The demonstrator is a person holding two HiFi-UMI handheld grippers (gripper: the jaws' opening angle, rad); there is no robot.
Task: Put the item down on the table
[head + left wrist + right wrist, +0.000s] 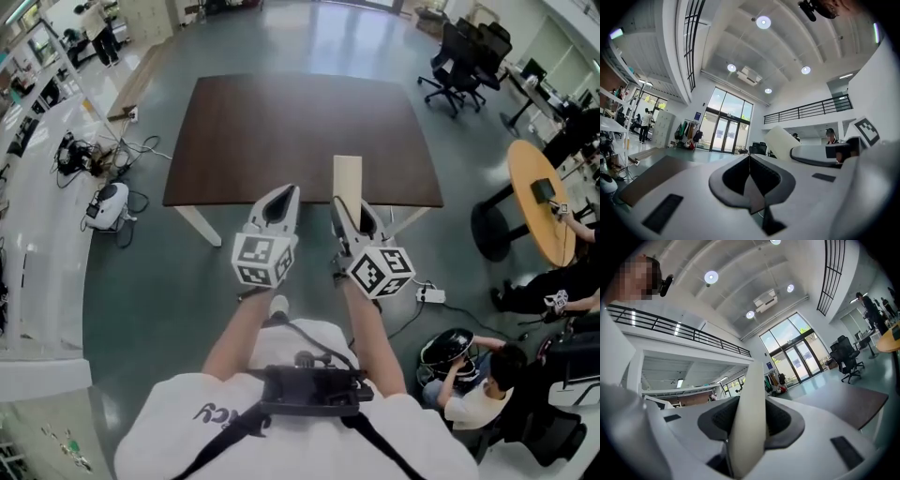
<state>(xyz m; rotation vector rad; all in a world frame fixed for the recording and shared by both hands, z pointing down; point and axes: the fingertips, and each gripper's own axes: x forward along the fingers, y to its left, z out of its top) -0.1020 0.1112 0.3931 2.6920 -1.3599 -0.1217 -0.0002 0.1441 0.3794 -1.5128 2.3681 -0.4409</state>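
Note:
A pale cream flat block [348, 180] sticks forward from my right gripper [350, 217], which is shut on it; its far end reaches over the front edge of the dark brown table [281, 131]. In the right gripper view the block [751, 408] stands on edge between the dark pads, pressed from both sides, with the table [858, 401] low at the right. My left gripper [285, 195] hovers just left of it at the table's front edge. Its jaws [749, 159] are shut with nothing between them. The block [782, 142] shows at its right.
Black office chairs [464, 61] stand beyond the table's far right corner. A round wooden table [544, 197] and seated people [478, 389] are at the right. Cables and a white device [111, 204] lie on the floor left of the table, beside a white bench [37, 216].

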